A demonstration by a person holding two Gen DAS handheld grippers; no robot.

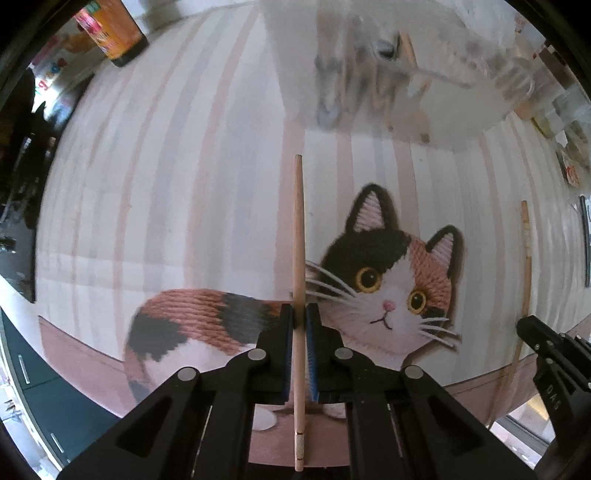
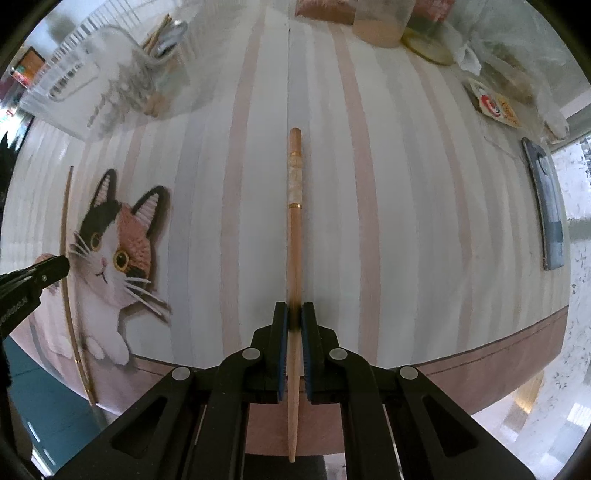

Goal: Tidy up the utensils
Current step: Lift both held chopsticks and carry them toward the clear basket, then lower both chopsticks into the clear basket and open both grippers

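My left gripper (image 1: 299, 314) is shut on a wooden chopstick (image 1: 298, 229) that points forward over the striped cat tablecloth (image 1: 147, 184). My right gripper (image 2: 294, 314) is shut on a second wooden chopstick (image 2: 294, 236) with gold bands and a pale section near its far end. A clear utensil holder (image 1: 388, 66) with several utensils stands ahead of the left gripper; it also shows in the right wrist view (image 2: 122, 74) at upper left. The right gripper (image 1: 543, 339) and its chopstick (image 1: 526, 266) show at the right of the left wrist view. The left gripper (image 2: 48, 273) shows at the left of the right wrist view.
An orange carton (image 1: 110, 29) stands at the far left. A dark phone (image 2: 546, 206) lies near the table's right edge. Jars, a cup (image 2: 380, 22) and packets (image 2: 498, 107) crowd the far right. The table's front edge (image 2: 480, 365) is close below both grippers.
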